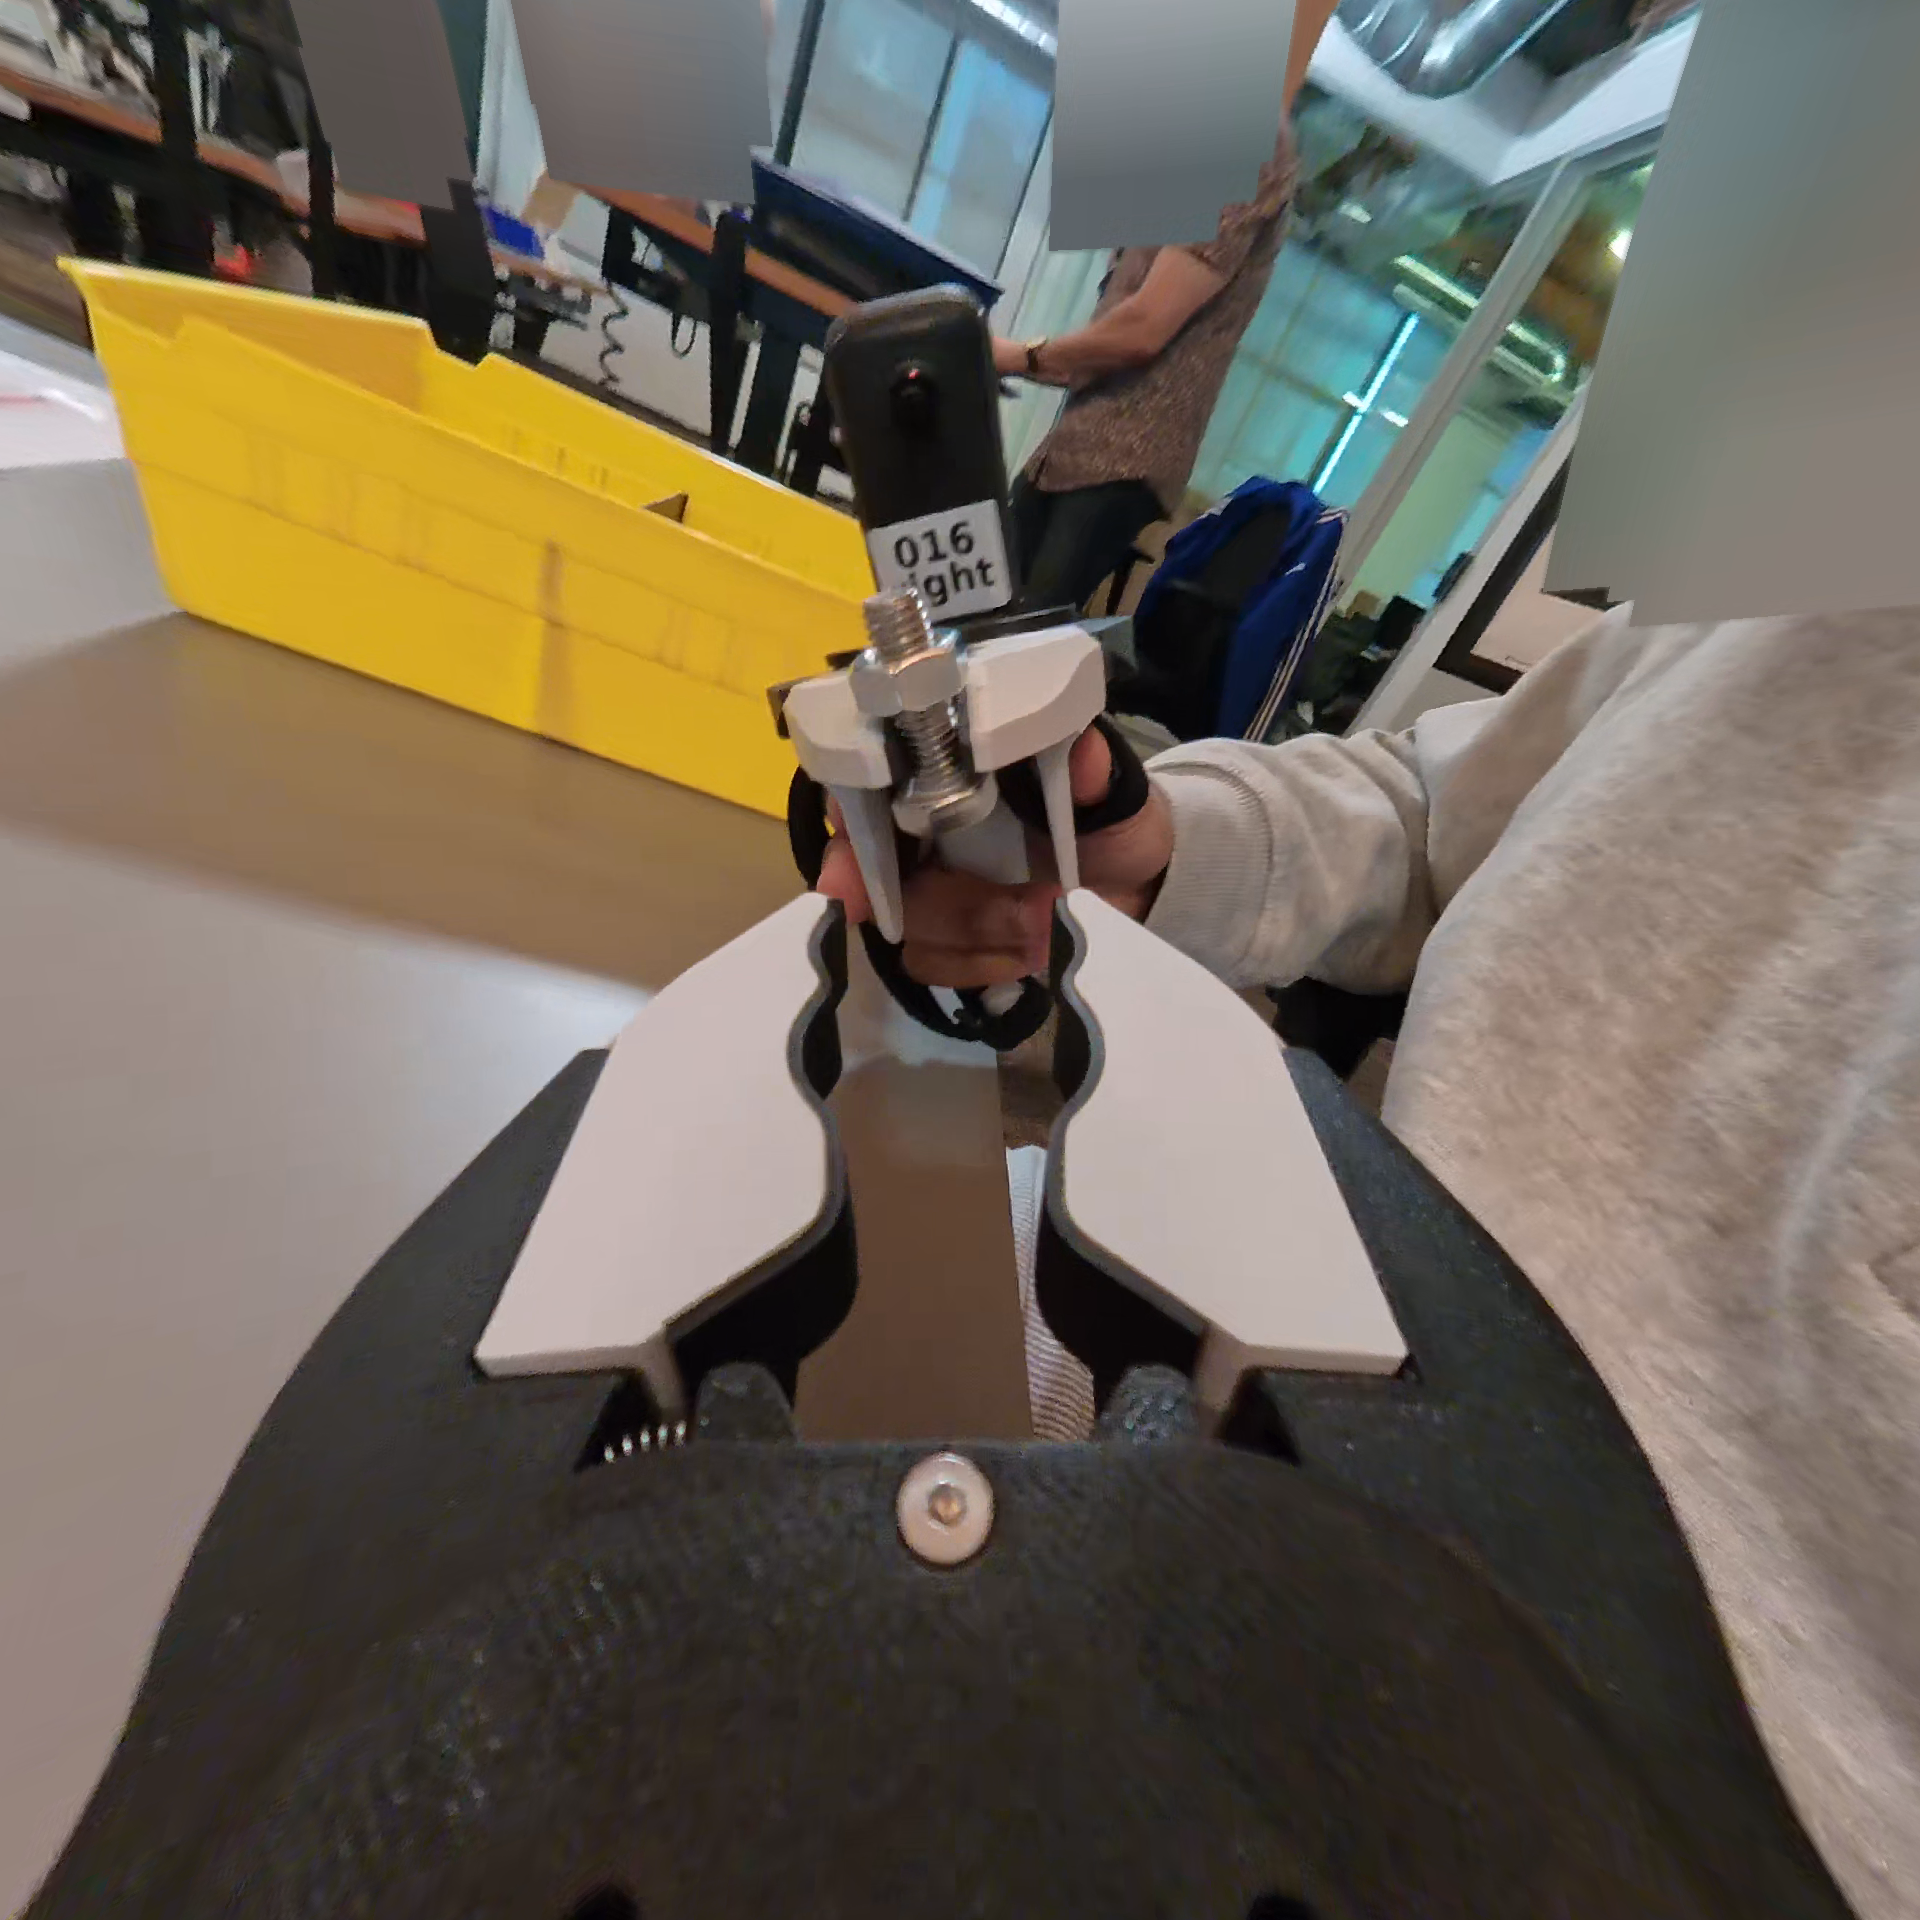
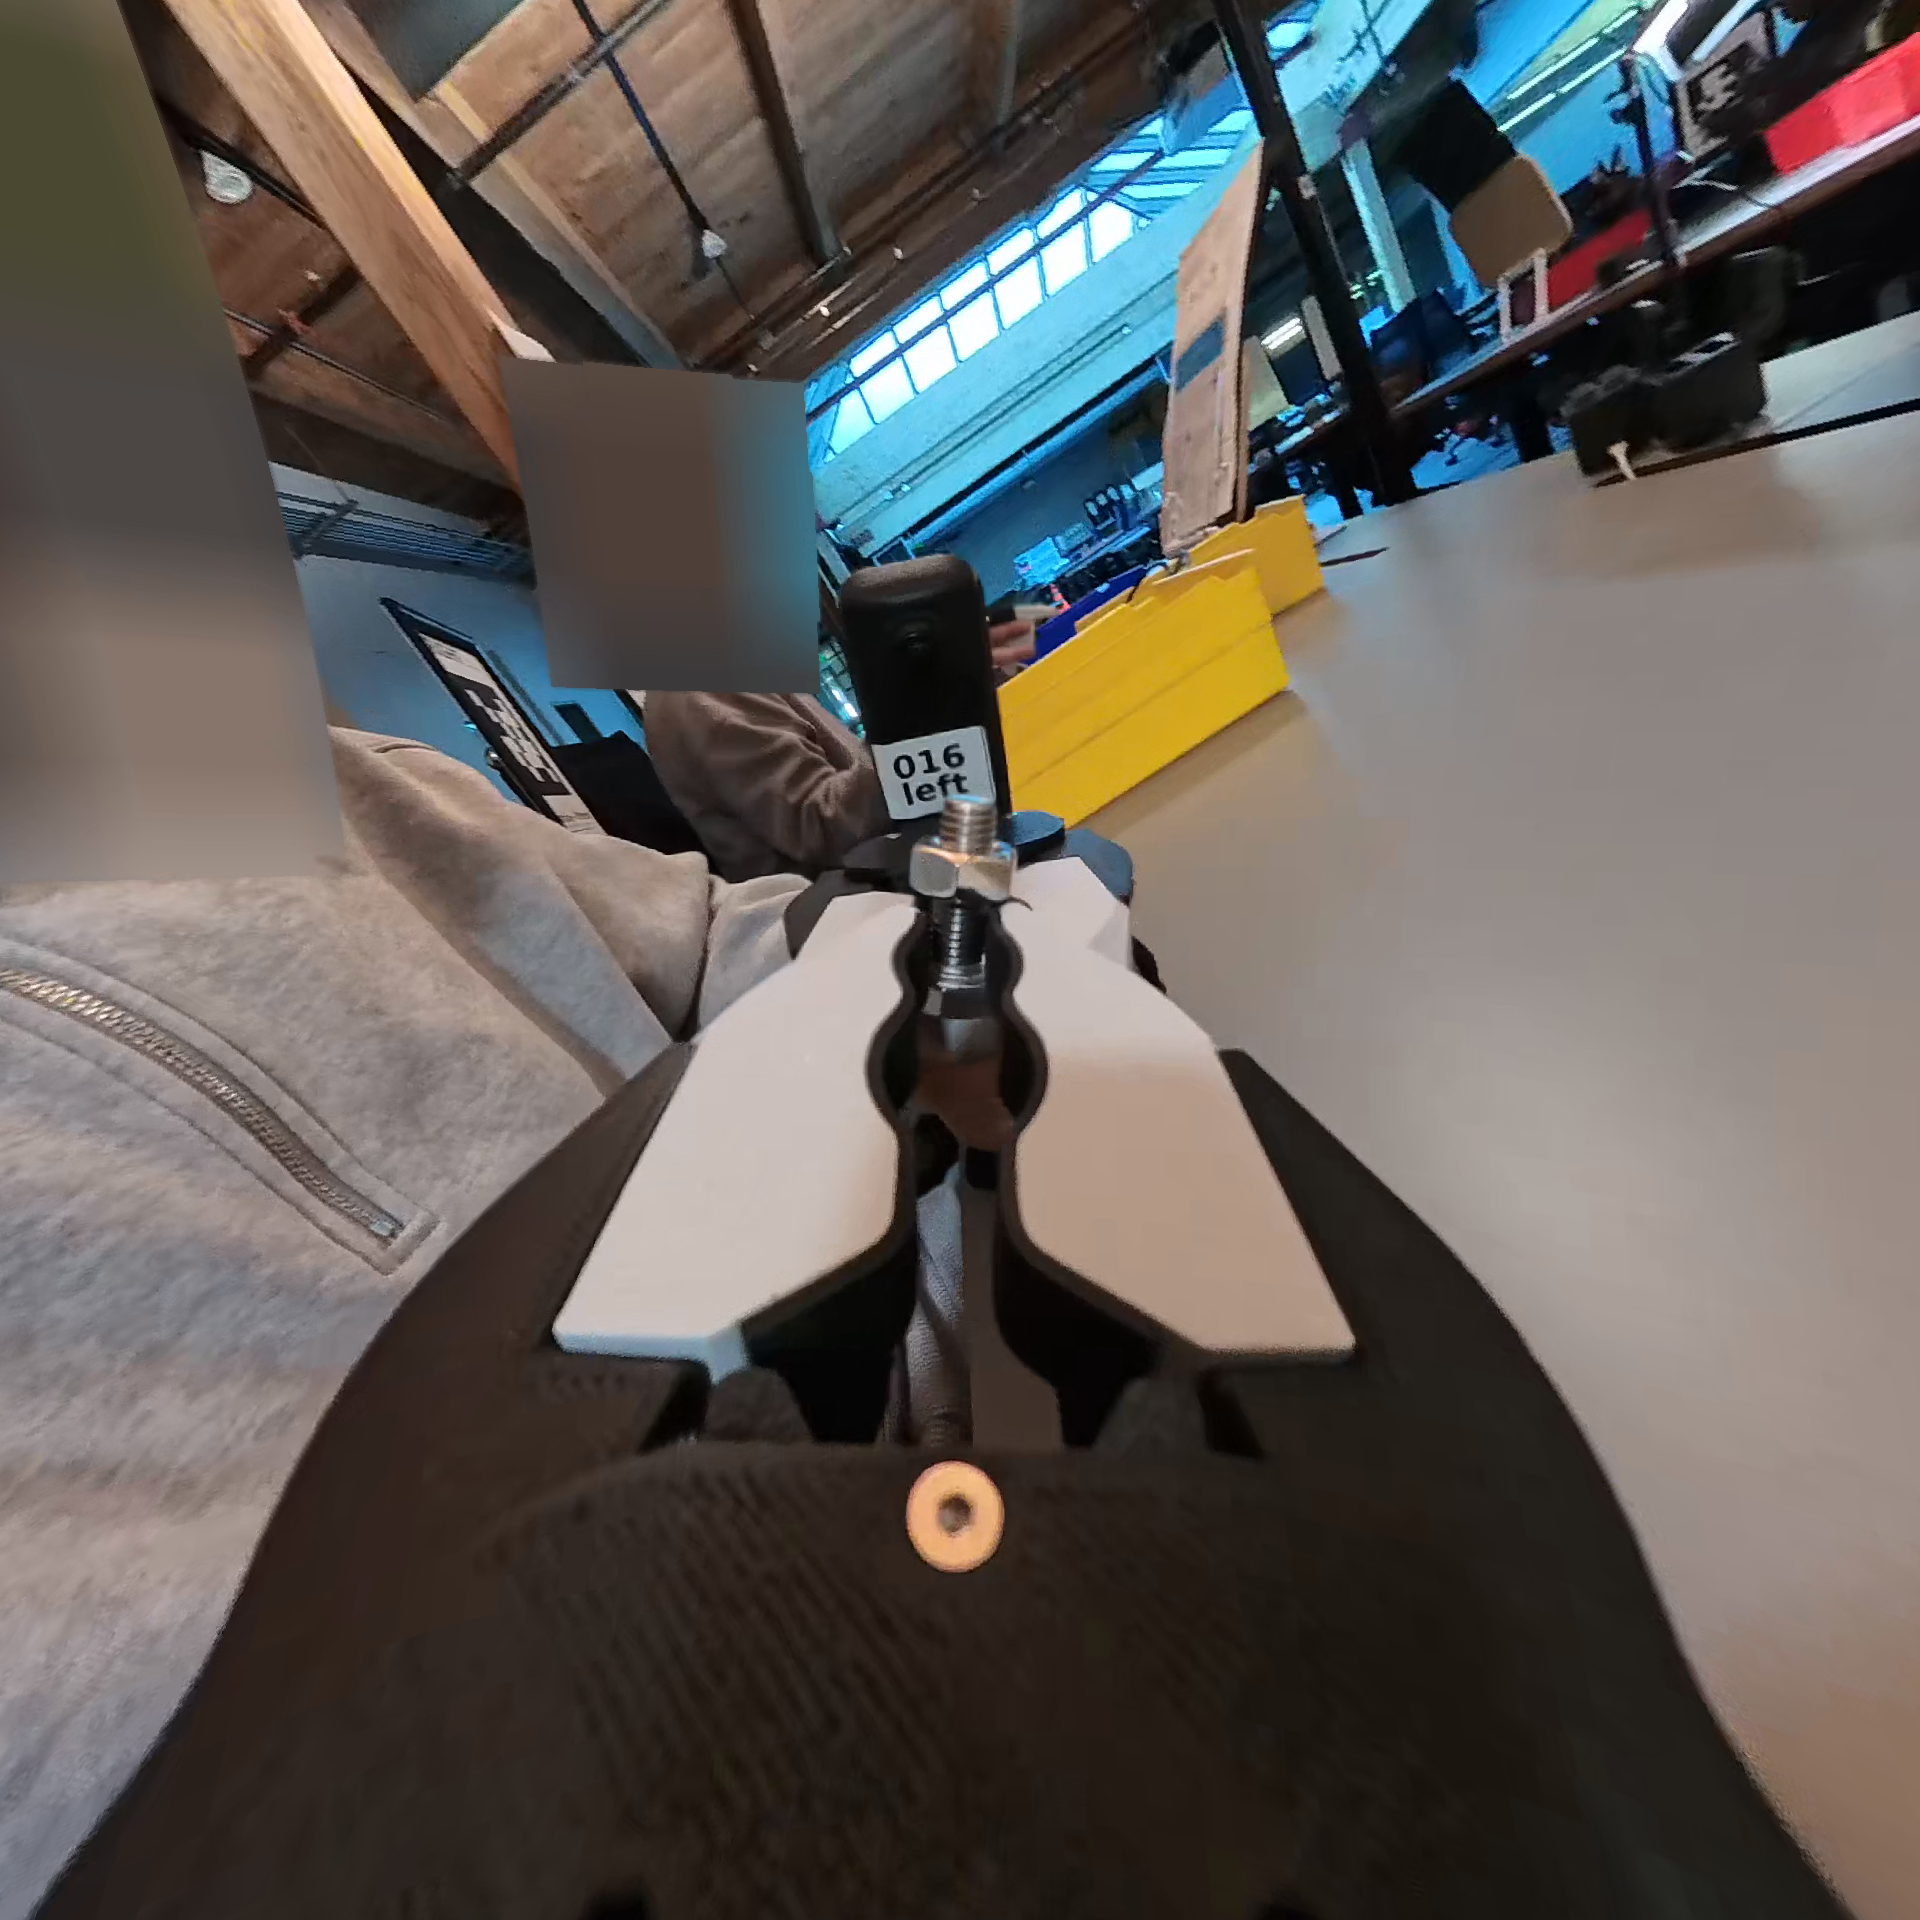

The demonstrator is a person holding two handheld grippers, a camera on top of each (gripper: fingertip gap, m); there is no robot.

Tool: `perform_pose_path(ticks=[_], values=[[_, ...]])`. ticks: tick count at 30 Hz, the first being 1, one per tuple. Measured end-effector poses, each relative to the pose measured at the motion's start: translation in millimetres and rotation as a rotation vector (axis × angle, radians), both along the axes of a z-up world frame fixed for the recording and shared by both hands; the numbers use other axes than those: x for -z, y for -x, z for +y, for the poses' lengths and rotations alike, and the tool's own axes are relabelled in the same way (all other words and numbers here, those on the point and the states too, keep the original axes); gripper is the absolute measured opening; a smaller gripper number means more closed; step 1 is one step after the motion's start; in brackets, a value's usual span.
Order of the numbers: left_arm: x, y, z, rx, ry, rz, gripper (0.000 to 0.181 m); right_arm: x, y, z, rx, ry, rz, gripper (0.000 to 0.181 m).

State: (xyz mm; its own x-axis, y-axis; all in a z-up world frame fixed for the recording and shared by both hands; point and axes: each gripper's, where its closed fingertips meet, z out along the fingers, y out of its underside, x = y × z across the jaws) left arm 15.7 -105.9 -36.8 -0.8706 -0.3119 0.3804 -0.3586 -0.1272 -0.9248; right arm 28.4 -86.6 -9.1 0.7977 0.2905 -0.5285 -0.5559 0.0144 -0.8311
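The right claw [image 2: 961,961] is clamping a threaded steel bolt [image 2: 963,914] with a hex nut [image 2: 961,871] at 12 o'clock. The left claw [image 1: 948,940] is gaping wide, holding nothing, pointing at that bolt [image 1: 920,717]. A yellow bin [image 1: 436,540] is sitting on the grey worktop [image 1: 260,987] at 10 o'clock.
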Motion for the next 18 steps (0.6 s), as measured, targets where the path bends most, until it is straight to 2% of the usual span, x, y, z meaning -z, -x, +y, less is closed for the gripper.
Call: perform_pose_path(ticks=[10, 18], values=[[-15, 8, 4, 0.022, 0.087, -0.051, 0.02, -1, 18, 9, -0.027, -0.018, -0.13, 0.01], [-17, 8, 8, 0.004, 0.071, -0.086, 0.017, -4, 20, 10, -0.027, -0.031, -0.129, 0.01]])
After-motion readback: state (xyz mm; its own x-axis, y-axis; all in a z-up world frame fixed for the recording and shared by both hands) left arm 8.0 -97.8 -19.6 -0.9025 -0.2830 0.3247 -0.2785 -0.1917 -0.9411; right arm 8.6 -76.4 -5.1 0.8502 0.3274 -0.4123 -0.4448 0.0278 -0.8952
